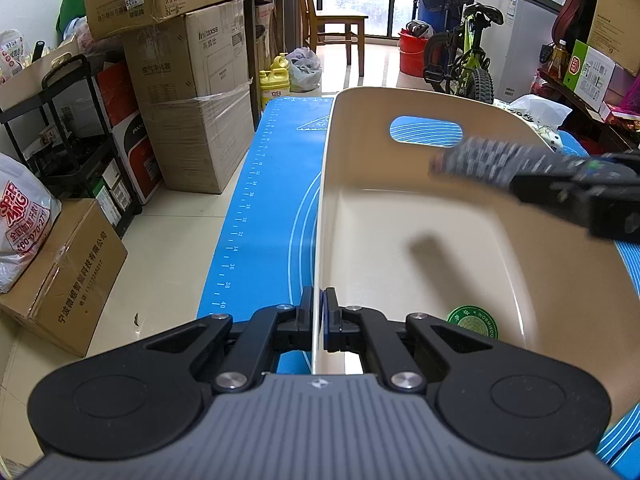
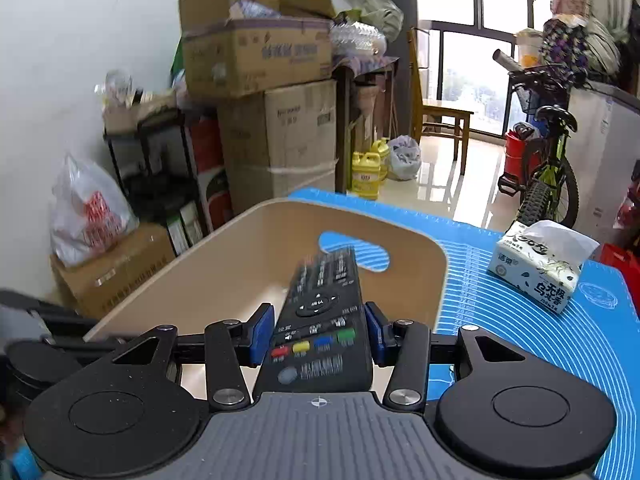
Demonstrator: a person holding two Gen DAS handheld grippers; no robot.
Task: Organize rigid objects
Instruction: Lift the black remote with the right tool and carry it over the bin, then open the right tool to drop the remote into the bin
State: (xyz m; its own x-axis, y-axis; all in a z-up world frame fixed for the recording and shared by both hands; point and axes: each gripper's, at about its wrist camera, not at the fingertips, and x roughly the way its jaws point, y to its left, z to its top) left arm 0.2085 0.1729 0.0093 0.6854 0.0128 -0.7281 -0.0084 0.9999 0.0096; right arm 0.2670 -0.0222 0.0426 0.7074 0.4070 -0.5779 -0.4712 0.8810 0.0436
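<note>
A cream plastic bin [image 1: 400, 216] with a handle cutout stands on the blue mat [image 1: 272, 200]. My left gripper [image 1: 320, 320] is shut on the bin's near left wall. My right gripper [image 2: 320, 332] is shut on a black remote control [image 2: 324, 320] with coloured buttons and holds it above the bin's [image 2: 248, 248] inside, its far end pointing into the bin. In the left wrist view the remote [image 1: 480, 160] and the right gripper come in blurred from the right, over the bin. The bin's floor is bare except for a green sticker [image 1: 472, 322].
A tissue pack [image 2: 540, 268] lies on the blue mat [image 2: 520, 340] right of the bin. Stacked cardboard boxes [image 1: 188, 80], a black shelf and bags stand left of the table. A child's bicycle [image 1: 460, 52], a wooden chair and yellow bottles stand beyond.
</note>
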